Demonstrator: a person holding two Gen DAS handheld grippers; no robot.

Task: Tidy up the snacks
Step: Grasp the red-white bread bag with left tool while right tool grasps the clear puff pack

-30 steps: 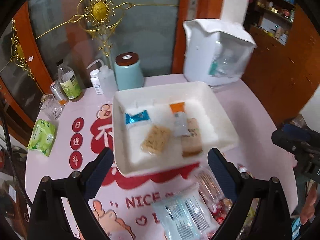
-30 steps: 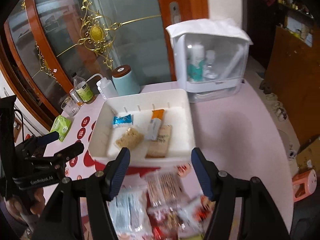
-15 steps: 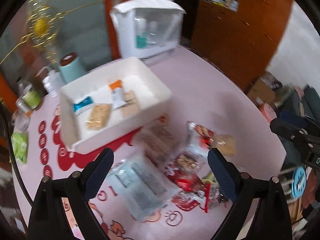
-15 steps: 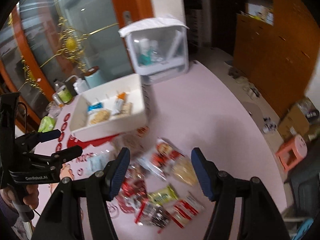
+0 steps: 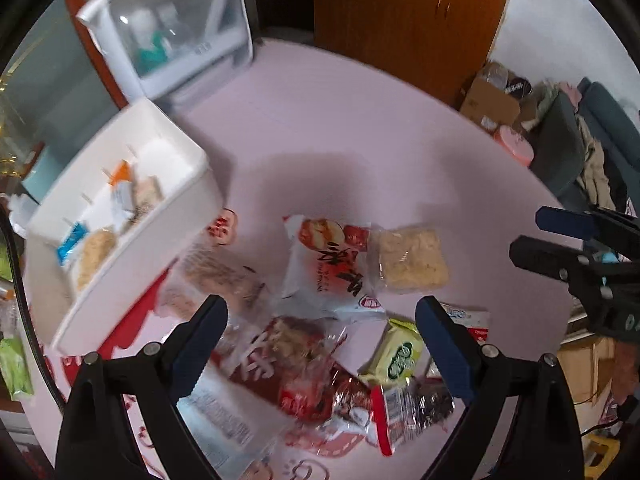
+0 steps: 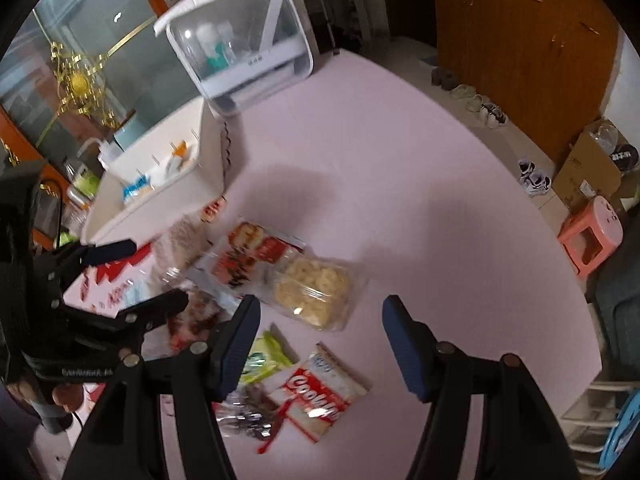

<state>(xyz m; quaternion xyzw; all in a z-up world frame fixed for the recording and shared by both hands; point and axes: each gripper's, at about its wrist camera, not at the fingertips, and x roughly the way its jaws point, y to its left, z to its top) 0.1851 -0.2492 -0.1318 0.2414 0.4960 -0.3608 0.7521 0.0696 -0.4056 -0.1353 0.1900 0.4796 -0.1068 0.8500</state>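
On the pink desk, a loose heap of snack packets is spread near the cameras, among them a red-and-white packet, a clear pack of pale crackers touching its right side, and a green sachet. To the far left, a white bin is seen with four snacks inside. The left claw is held wide open above the heap, gripping nothing. The right claw is likewise spread wide and empty, above the desk beside the crackers.
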